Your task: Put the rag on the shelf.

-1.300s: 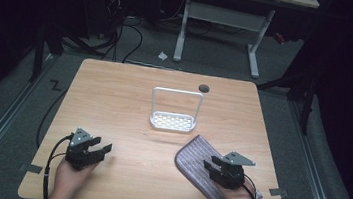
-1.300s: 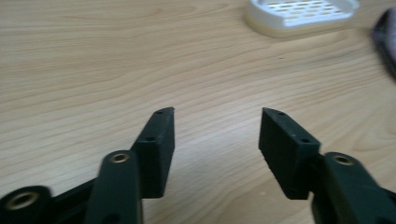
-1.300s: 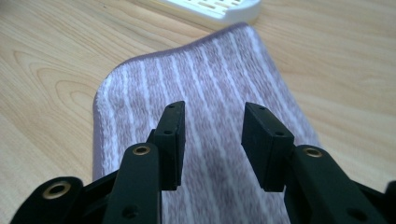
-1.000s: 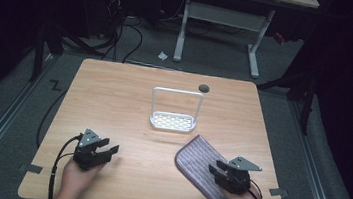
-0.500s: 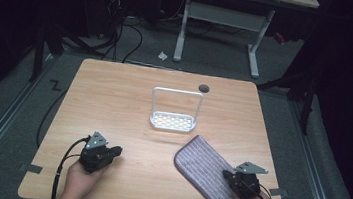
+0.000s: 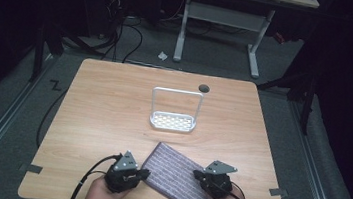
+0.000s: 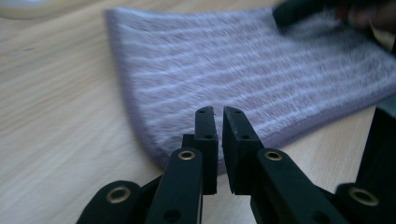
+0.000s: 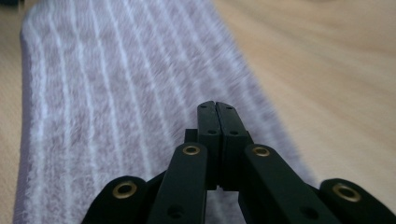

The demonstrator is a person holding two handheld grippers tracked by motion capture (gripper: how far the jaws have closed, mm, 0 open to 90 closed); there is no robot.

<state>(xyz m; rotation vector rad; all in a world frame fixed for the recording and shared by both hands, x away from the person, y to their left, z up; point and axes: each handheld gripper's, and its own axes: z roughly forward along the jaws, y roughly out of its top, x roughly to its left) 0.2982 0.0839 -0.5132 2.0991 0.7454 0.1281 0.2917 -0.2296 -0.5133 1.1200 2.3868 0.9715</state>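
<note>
The near end of the striped grey towel (image 6: pixel 179 181) runs off the table's near edge and is cut off there. The left gripper (image 7: pixel 218 122) has its jaws slightly parted at the towel's left edge, nothing visibly between them. The right gripper (image 8: pixel 215 112) has its jaws pressed together over the towel's right part; whether they pinch cloth is unclear. Farther off stands an empty white wire rack (image 6: pixel 174 122) on the wooden table (image 6: pixel 108 107).

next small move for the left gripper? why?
Probably open the left gripper a little wider and ease it onto the towel edge to pinch it. Its jaws stand only a slit apart just over that edge, while the right gripper sits shut over the towel's other side.
</note>
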